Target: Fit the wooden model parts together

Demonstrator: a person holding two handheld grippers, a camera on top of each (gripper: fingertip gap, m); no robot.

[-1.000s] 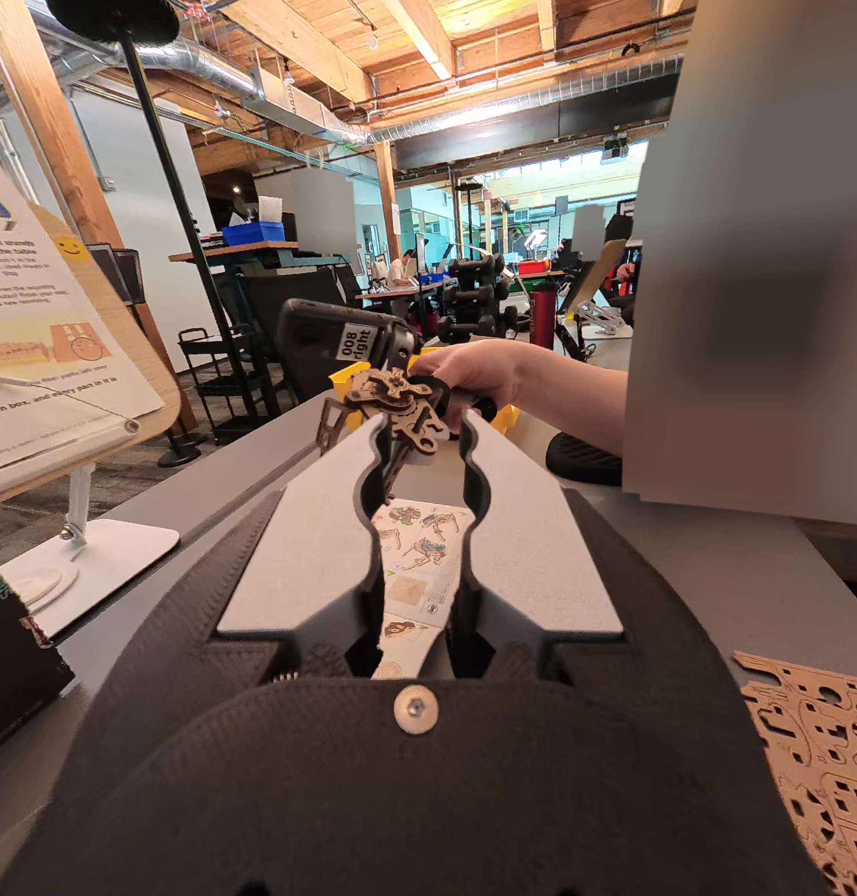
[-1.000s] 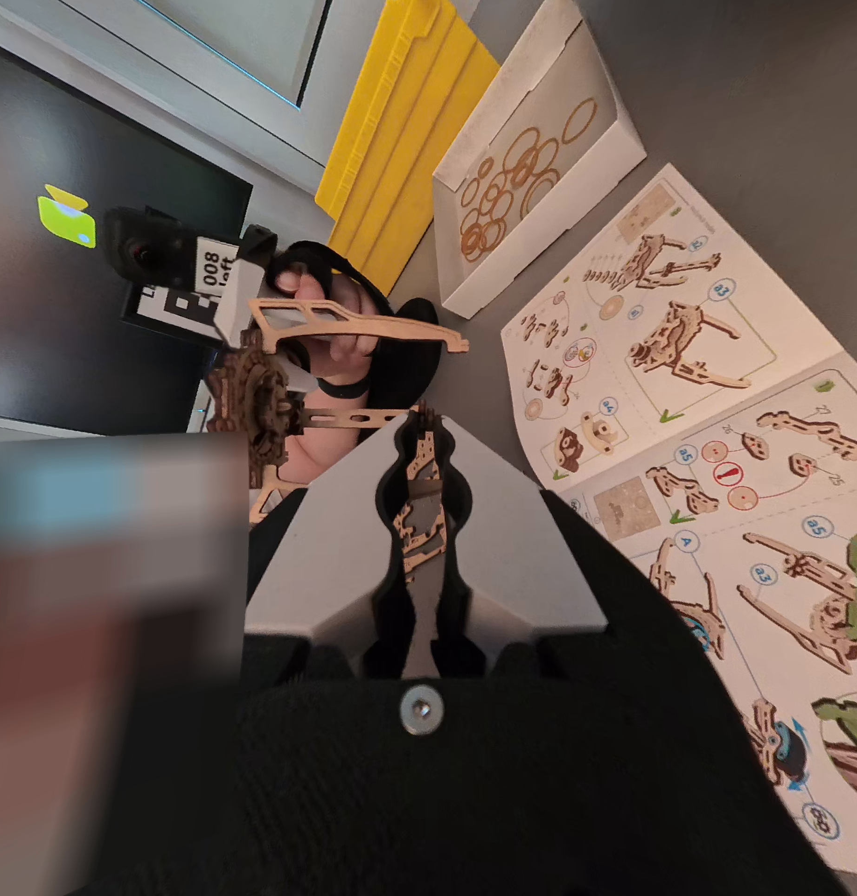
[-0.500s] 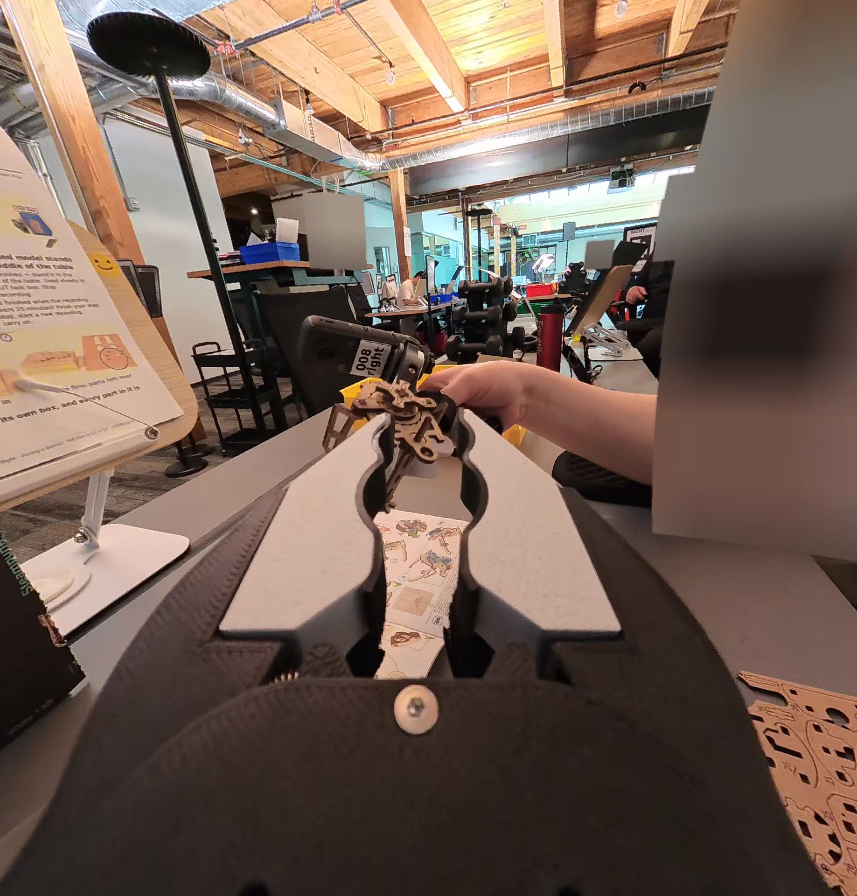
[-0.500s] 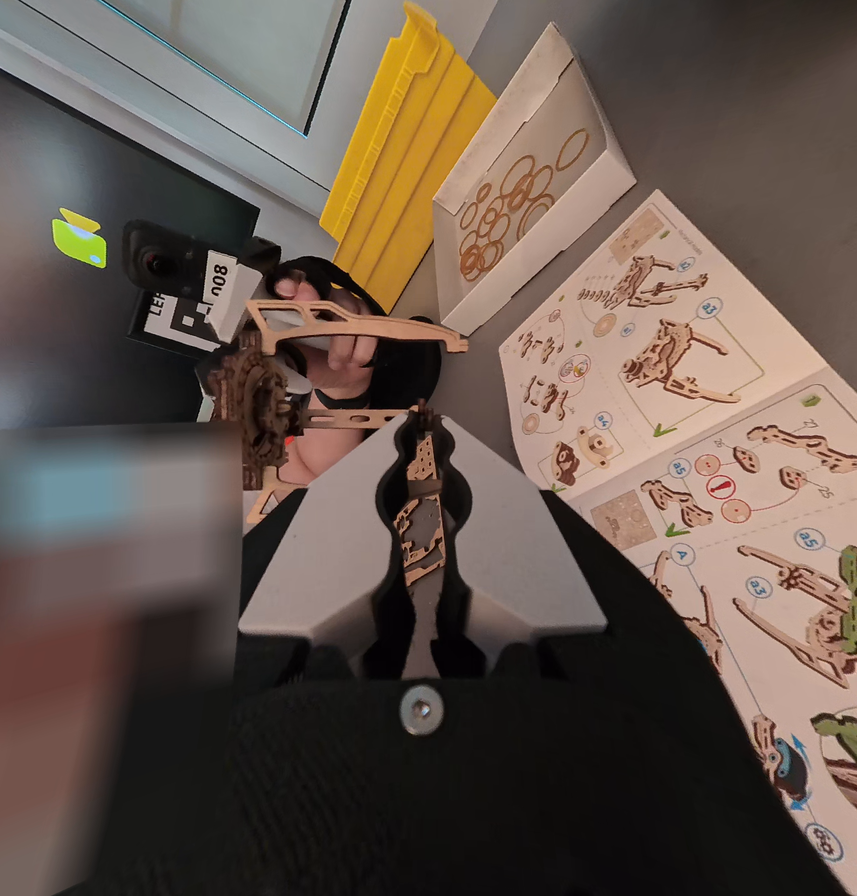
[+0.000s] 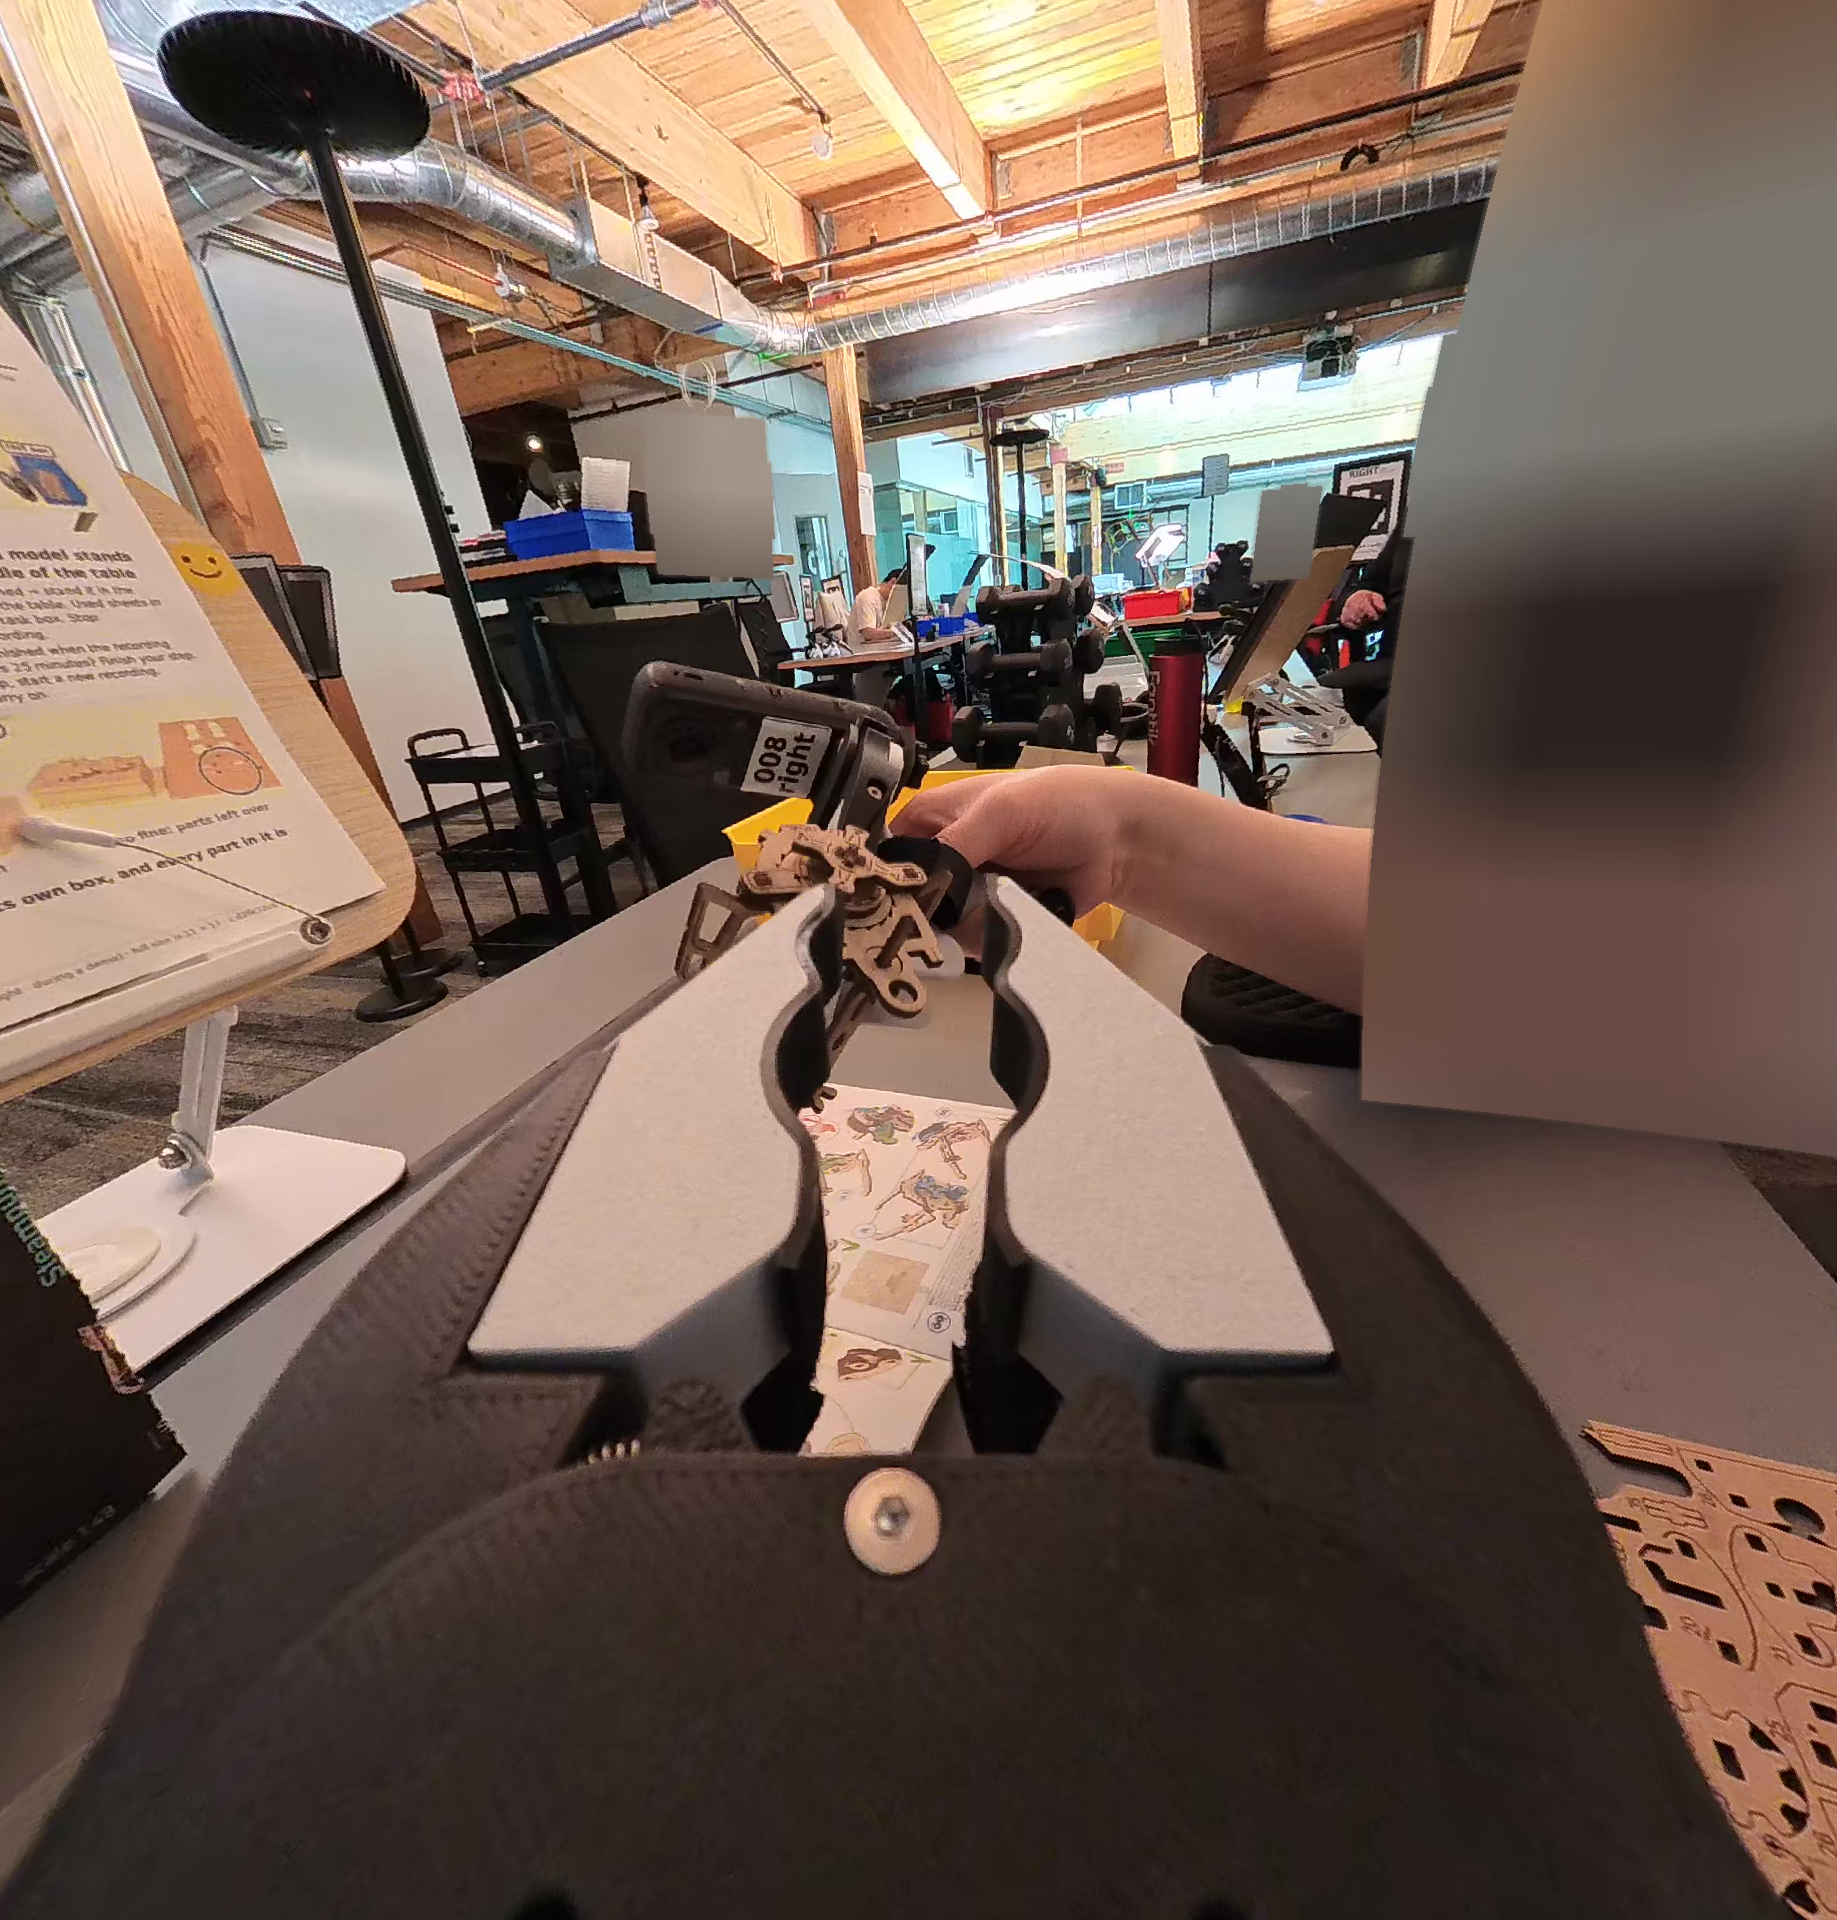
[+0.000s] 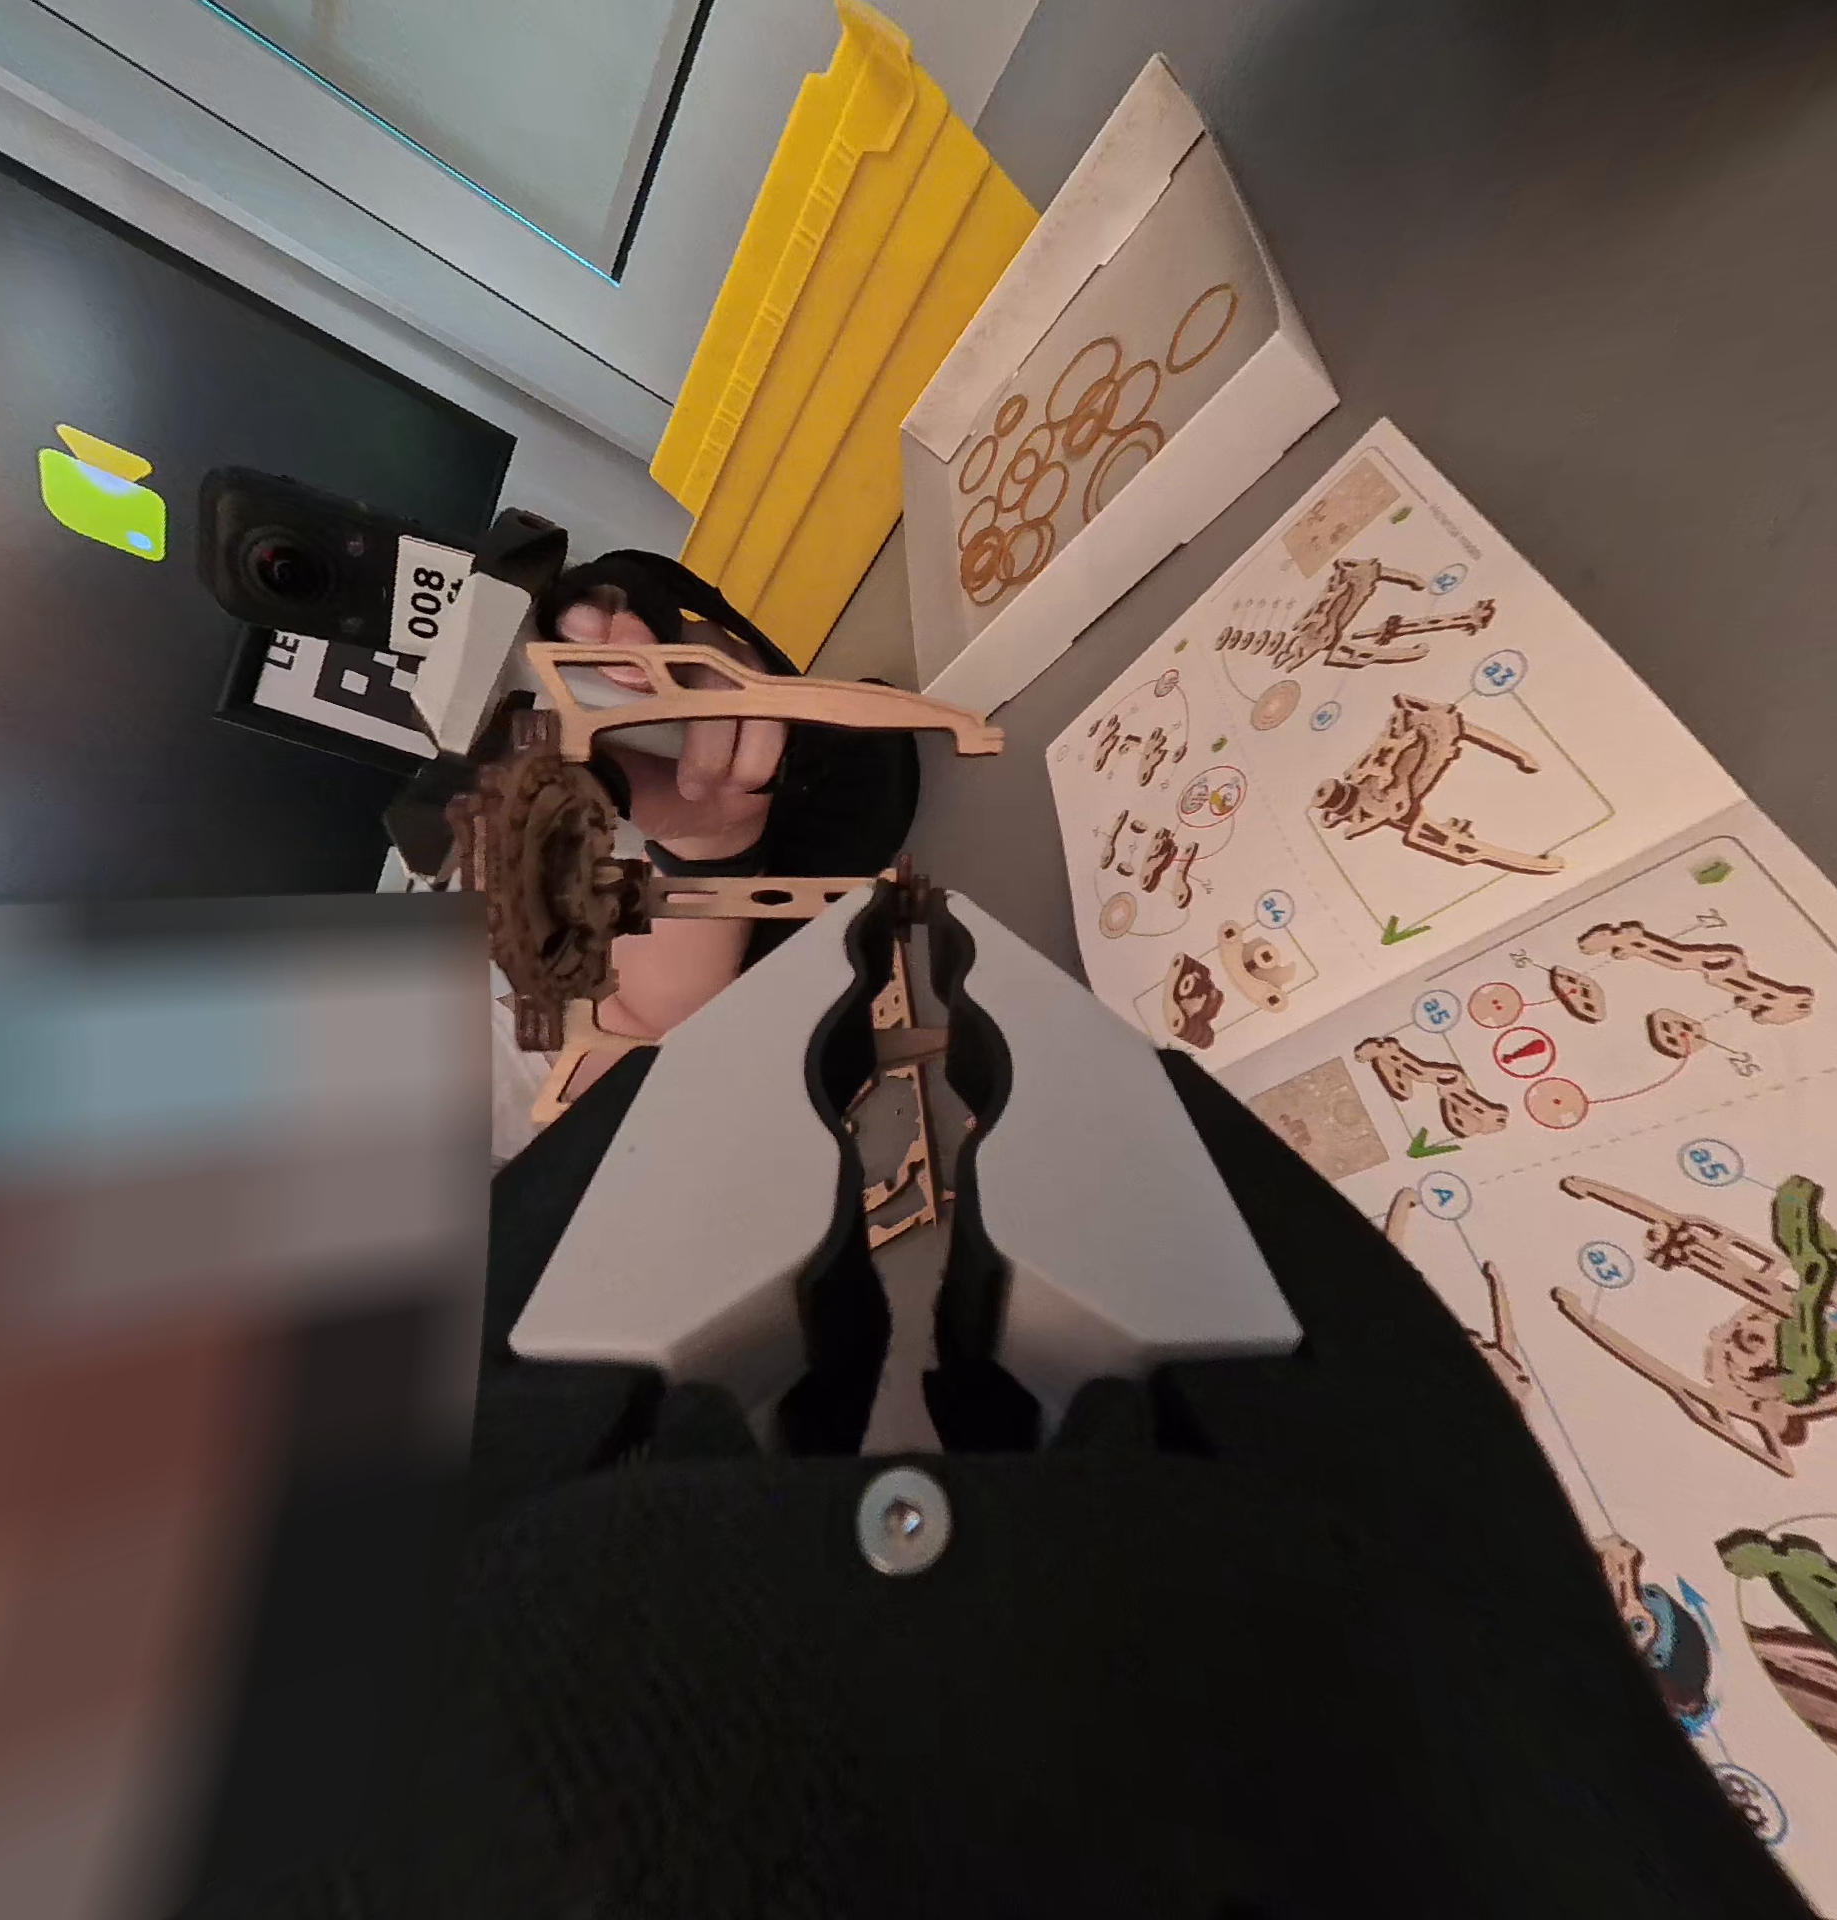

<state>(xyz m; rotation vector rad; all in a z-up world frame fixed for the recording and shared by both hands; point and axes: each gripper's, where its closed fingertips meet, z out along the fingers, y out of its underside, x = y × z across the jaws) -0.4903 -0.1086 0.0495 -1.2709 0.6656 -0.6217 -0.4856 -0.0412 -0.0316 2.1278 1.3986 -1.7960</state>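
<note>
Both views shifted slightly, left gripper (image 5: 903, 914) jaws apart around one wooden model (image 5: 857, 914), right gripper (image 6: 909, 914) jaws clamping its strut.

A grey table (image 6: 1516, 156) carries everything. On it, in the right wrist view, an open instruction sheet (image 6: 1465, 935) lies at the right, a shallow white cardboard tray (image 6: 1257, 416) of thin wooden rings just beyond it, and a yellow plastic bin (image 6: 841, 343) to the tray's left. In the left wrist view, a punched-out wooden parts sheet (image 5: 1766, 1642) lies near right, and a white stand base (image 5: 259, 1195) rests at the left edge.
</note>
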